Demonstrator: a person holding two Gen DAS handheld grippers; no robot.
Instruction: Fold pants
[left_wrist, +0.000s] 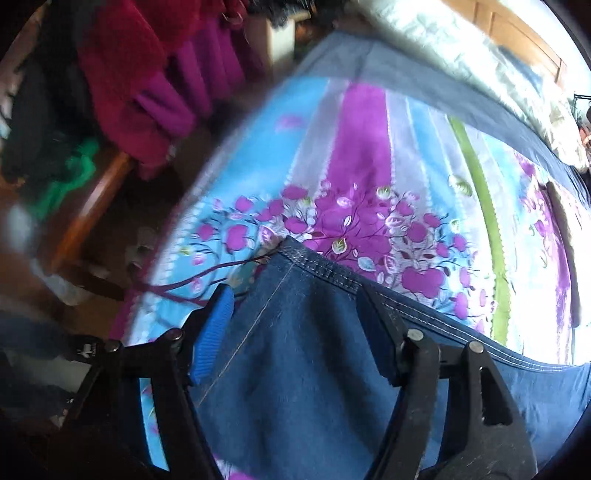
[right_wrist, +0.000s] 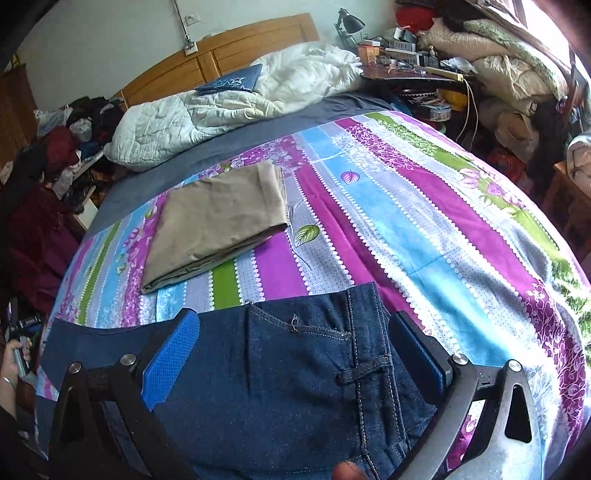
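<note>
Dark blue denim pants (right_wrist: 295, 369) fill my view; left gripper (left_wrist: 295, 321) and right gripper (right_wrist: 295, 339) both spread wide, gripping nothing; left view blurred.

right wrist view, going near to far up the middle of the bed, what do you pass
right gripper with its jaws open around the jeans → striped floral bedsheet → folded tan pants → grey-blue sheet → white quilt → wooden headboard
</note>
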